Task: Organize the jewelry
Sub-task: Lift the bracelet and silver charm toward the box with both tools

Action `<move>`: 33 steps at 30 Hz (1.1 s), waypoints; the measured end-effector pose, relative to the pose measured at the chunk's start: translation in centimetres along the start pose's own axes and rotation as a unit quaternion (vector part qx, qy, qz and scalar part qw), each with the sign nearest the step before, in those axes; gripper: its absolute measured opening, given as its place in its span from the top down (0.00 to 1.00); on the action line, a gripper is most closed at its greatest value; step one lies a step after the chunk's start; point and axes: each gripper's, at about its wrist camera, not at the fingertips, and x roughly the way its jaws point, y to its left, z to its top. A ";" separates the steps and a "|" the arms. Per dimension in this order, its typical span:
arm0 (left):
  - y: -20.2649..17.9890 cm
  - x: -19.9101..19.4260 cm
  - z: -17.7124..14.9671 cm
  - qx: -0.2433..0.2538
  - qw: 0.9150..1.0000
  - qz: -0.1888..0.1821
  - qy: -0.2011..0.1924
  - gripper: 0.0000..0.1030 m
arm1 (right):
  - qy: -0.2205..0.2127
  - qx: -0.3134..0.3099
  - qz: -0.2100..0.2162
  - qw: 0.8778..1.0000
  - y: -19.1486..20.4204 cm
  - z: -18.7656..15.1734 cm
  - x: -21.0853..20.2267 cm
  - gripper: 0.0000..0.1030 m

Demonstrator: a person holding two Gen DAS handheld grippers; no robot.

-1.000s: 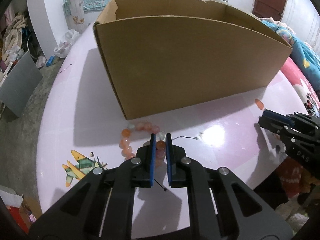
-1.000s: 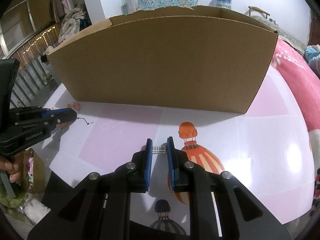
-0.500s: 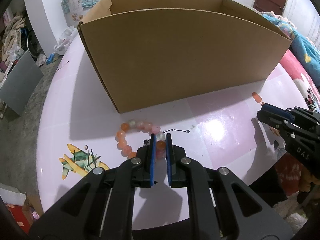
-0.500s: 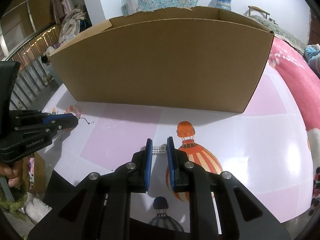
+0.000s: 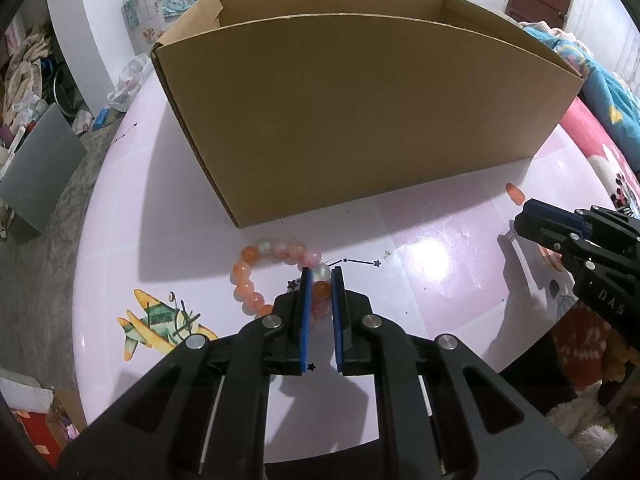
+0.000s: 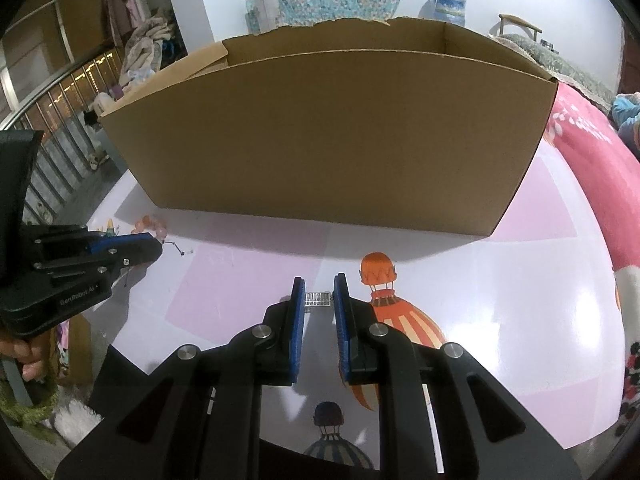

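A bracelet of orange, pink and white beads (image 5: 256, 264) lies on the pink table in front of a large open cardboard box (image 5: 352, 120). My left gripper (image 5: 321, 276) is shut on one side of the bracelet, with beads between its blue pads. The bracelet also shows in the right wrist view (image 6: 150, 224) beside the left gripper (image 6: 154, 246). My right gripper (image 6: 319, 286) is shut on a small silver ribbed piece of jewelry (image 6: 318, 298). It also shows in the left wrist view (image 5: 528, 212). A thin black star chain (image 5: 360, 262) lies beside the bracelet.
The round pink table (image 6: 240, 276) has balloon pictures (image 6: 384, 280) and a plane picture (image 5: 156, 324). The box (image 6: 332, 136) stands across the back of it. A bed with pink and blue bedding (image 5: 592, 128) is at the right, and clutter lies on the floor at the left.
The left gripper has drawn back and up from the box with the bracelet in it. The right gripper has hardly moved.
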 end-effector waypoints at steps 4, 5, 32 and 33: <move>0.0 0.0 0.0 0.000 1.000 0.000 0.000 0.92 | -0.002 -0.002 0.000 1.000 0.1 -0.1 -0.2 0.86; 0.0 0.0 0.0 -0.001 1.000 0.000 0.000 0.92 | -0.003 -0.002 0.000 1.000 0.1 -0.1 -0.3 0.86; 3.4 -14.4 2.4 -0.047 0.978 -0.124 -0.163 0.92 | -0.122 -0.013 0.055 0.991 0.8 4.5 -9.8 0.86; 3.3 -15.2 3.1 -0.040 0.975 -0.136 -0.172 0.92 | -0.129 -0.014 0.058 0.990 0.8 4.9 -10.2 0.86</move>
